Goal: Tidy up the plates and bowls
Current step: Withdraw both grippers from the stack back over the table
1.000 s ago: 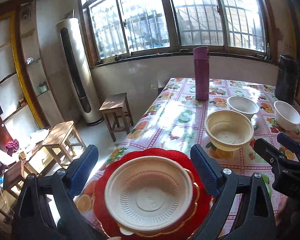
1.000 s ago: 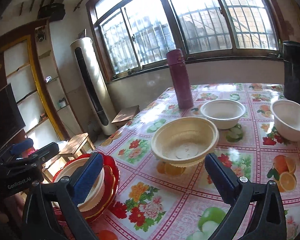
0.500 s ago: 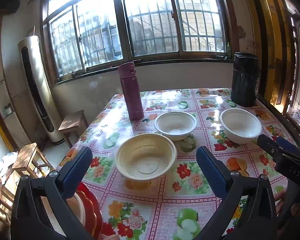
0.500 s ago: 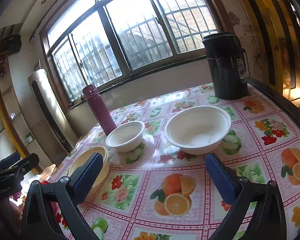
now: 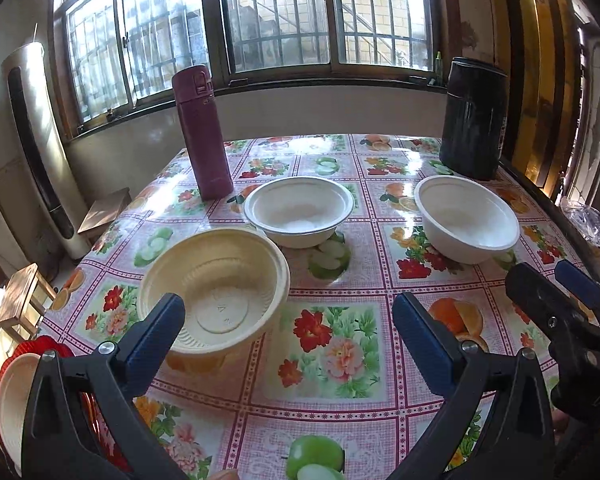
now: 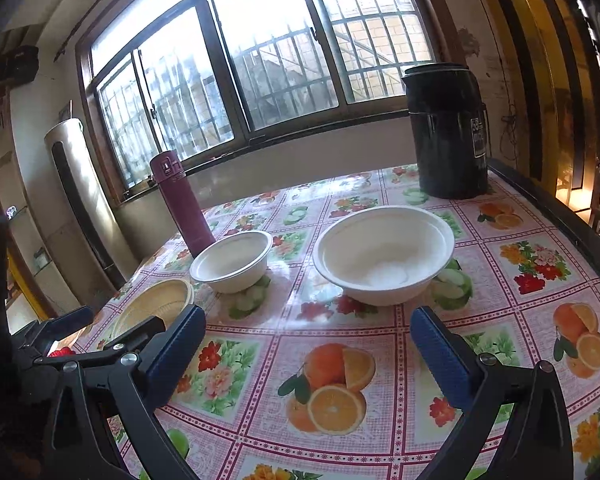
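Barred windows (image 5: pixel 276 20) run across the far wall behind a table (image 5: pixel 340 364) covered in a glossy fruit-and-flower oilcloth. Low over its near part, the left gripper (image 5: pixel 288 308) has its blue-padded jaws spread as wide as they go, having just finished opening, and nothing is pinched between them. Its left pad sits in front of the near wall of a yellow bowl (image 5: pixel 216 292), which stands upright just ahead and to the left; whether pad and bowl touch cannot be told. Straight ahead beyond that is a small white bowl (image 5: pixel 298 212), almost rim to rim with the yellow one, and a larger white bowl (image 5: pixel 466 220) stands ahead to the right, apart from the others. Behind the gripper's left finger, at the table edge, a cream plate (image 5: pixel 10 396) lies on a red plate (image 5: pixel 36 346), both partly hidden. A maroon flask (image 5: pixel 202 132) stands far ahead on the left, and a black canister (image 5: pixel 474 118) far ahead on the right. The right gripper (image 6: pixel 306 326) also hovers with its jaws wide apart and empty; the large white bowl is just ahead of it, slightly right, with the small white bowl ahead to its left and the yellow bowl beside its left finger.
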